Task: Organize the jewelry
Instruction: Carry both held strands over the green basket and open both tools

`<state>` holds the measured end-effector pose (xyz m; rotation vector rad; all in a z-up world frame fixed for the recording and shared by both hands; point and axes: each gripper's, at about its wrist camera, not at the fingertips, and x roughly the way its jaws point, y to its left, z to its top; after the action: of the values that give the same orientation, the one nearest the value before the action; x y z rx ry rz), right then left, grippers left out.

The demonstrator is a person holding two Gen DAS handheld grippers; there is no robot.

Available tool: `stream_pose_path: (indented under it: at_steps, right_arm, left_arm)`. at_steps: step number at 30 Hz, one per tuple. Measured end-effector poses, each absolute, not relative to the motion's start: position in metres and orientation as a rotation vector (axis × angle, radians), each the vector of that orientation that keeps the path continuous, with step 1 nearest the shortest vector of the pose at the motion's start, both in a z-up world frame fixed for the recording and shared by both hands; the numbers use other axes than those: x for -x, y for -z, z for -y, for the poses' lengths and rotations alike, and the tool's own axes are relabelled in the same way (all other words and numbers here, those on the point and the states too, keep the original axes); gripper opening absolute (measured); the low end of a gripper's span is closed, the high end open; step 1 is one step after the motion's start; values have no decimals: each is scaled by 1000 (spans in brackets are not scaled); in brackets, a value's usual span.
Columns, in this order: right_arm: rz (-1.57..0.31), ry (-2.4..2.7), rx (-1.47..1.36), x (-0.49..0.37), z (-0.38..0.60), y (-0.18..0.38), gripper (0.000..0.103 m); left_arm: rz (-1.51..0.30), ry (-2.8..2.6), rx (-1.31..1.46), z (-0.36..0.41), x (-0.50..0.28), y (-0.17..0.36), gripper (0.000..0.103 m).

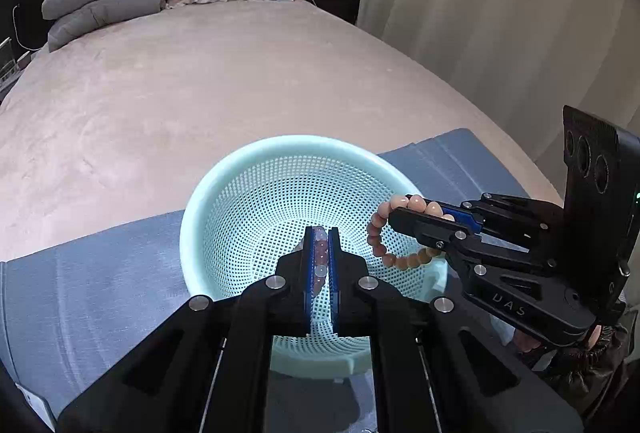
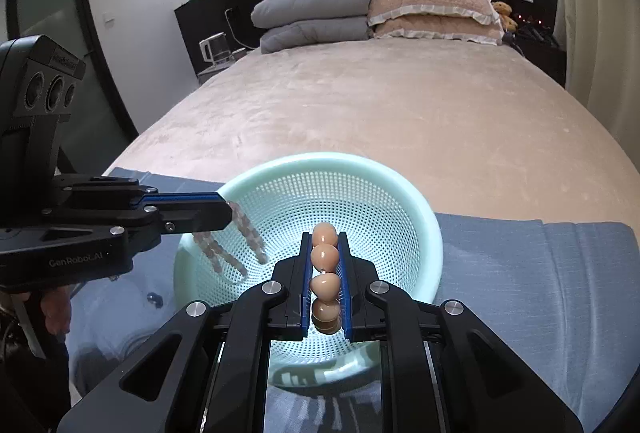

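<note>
Currently, left gripper (image 1: 321, 239) clamped on pink bead strand (image 2: 240, 241) hanging downward, right gripper (image 2: 325, 245) clamped on peach bracelet (image 1: 390, 233), loop upright, both over mint basket (image 1: 224, 185).

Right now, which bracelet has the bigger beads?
The peach bracelet in the right gripper; the left gripper's pinkish strand has far smaller beads.

Bed (image 2: 400, 113) under pink cover. Pillows (image 2: 432, 13) and folded grey quilts (image 2: 312, 13) at twelve o'clock. Grey cloth (image 2: 540, 273) at six, apparently bearing the mint basket (image 2: 424, 217).
</note>
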<state>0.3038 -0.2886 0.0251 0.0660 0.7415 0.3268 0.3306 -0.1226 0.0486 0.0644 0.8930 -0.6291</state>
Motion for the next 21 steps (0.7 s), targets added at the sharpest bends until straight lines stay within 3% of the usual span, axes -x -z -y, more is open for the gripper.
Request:
stream_pose_path:
  at_steps: [8,21]
  right_arm:
    - [-787,-330,-46,-330,285,-3,11]
    - [-800,-315,15,-328,279,0,12]
  left_arm:
    - [-963,621,-78,131,-347,-5,6]
    - [-955,593,-111,131,-340,-4,7]
